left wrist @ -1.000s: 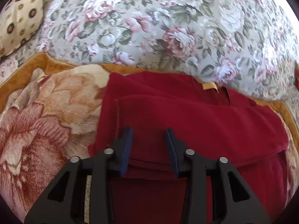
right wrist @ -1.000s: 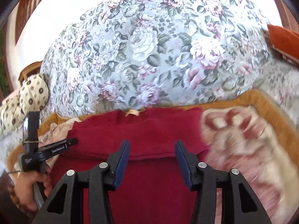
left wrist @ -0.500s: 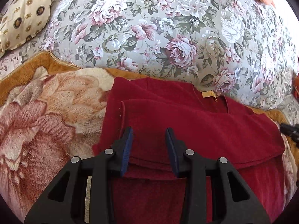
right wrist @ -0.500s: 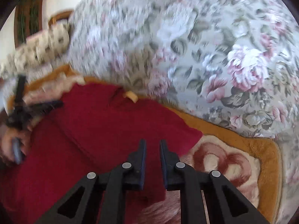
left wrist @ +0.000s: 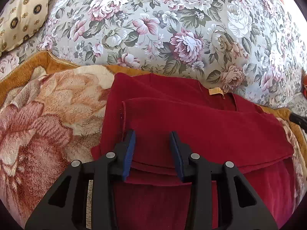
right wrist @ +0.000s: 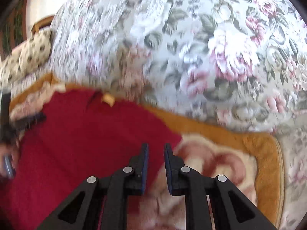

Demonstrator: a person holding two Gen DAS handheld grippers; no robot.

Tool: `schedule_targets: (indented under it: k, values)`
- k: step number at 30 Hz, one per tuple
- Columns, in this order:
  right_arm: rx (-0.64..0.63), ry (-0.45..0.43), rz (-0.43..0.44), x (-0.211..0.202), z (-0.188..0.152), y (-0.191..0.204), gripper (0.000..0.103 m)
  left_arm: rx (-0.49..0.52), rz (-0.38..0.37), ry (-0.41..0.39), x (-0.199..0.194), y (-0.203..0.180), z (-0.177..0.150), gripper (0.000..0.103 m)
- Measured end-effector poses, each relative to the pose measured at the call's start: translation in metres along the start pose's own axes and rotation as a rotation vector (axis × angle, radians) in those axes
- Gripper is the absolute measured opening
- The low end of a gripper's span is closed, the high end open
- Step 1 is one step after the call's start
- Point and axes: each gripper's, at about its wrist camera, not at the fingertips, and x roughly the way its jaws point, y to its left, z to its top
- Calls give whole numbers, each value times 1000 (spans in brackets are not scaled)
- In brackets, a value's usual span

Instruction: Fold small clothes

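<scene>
A dark red shirt [left wrist: 191,130] lies on a plush floral blanket [left wrist: 48,115], its sleeves folded in over the body and its tan neck label [left wrist: 215,91] at the far edge. My left gripper [left wrist: 152,140] is open and empty, low over the shirt's left part. In the blurred right wrist view the shirt [right wrist: 80,145] fills the left side. My right gripper [right wrist: 155,149] is narrowly open and empty over the shirt's right edge, where it meets the blanket [right wrist: 220,163]. The left gripper [right wrist: 26,120] shows at the far left there.
A sofa back in floral fabric [left wrist: 172,28] rises right behind the blanket. A cream patterned cushion [left wrist: 19,13] lies at the far left. The blanket's orange border [right wrist: 259,143] runs along the sofa back. The right gripper's tip [left wrist: 298,118] shows at the right edge.
My right gripper has swung right to the shirt's right edge and its jaws have narrowed from wide open. My left gripper has barely moved and stays open.
</scene>
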Motion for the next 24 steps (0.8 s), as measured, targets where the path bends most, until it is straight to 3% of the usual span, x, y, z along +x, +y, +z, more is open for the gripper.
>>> schedule_targets:
  k: [3, 5, 6, 8, 12, 17, 18, 21, 22, 24]
  values:
    - [-40, 67, 2, 30, 8, 9, 14, -2, -2, 2, 1, 1, 0, 36]
    - [-38, 179, -13, 58, -5, 7, 14, 1, -5, 4, 1, 1, 0, 38]
    - [-17, 120, -22, 55, -11, 4, 15, 2, -10, 4, 2, 1, 0, 40]
    - [28, 130, -26, 55, -11, -1, 16, 5, -18, 5, 3, 0, -1, 43]
    - [72, 227, -73, 54, 7, 3, 18, 6, -28, 4, 3, 0, -1, 46]
    - [123, 75, -33, 37, 40, 34, 19, -1, -37, 0, 3, 2, -1, 46]
    - [120, 98, -25, 45, 41, 39, 19, -2, -38, 0, 3, 2, -1, 46]
    - [151, 297, -69, 93, 27, 43, 19, -9, -44, -1, 3, 3, -1, 46]
    - [146, 243, -89, 93, 27, 41, 19, -13, -49, -1, 3, 3, -1, 46]
    - [190, 243, -99, 98, 28, 33, 19, -23, -58, -2, 2, 5, -1, 46]
